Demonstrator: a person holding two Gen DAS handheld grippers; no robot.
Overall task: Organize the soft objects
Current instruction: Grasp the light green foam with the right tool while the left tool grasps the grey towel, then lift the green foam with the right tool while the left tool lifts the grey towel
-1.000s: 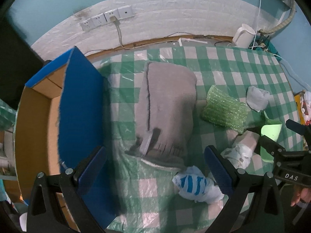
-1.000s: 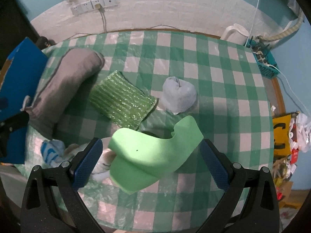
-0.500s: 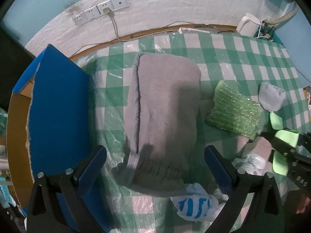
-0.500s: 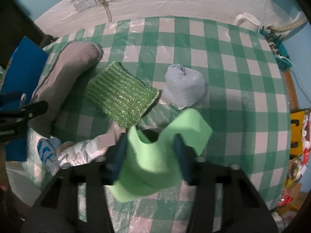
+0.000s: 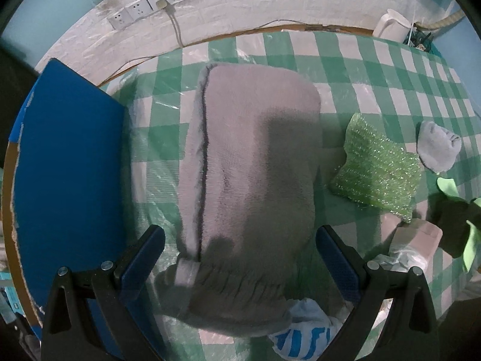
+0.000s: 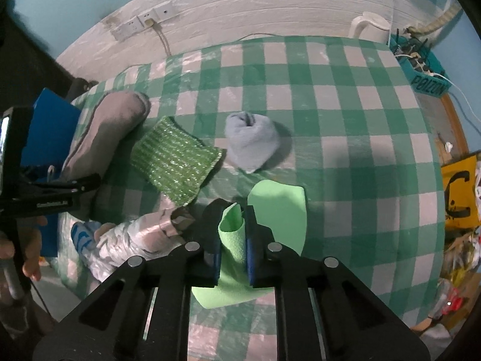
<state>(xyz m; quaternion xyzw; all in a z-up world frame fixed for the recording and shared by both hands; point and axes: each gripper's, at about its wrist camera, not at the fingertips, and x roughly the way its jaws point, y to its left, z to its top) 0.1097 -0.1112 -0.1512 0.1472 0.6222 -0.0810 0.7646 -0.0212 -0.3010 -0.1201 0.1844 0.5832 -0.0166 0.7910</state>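
Green cloth (image 6: 233, 234) pinched between right fingers (image 6: 251, 240).

Checked table (image 6: 345, 114) bears grey blanket (image 5: 255, 156), sparkly green pad (image 6: 177, 159), rolled sock (image 6: 252, 141).

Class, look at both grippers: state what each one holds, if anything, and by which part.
The right gripper pinches the light green cloth by a bunched-up fold. The left gripper is open above the grey towel, holding nothing.
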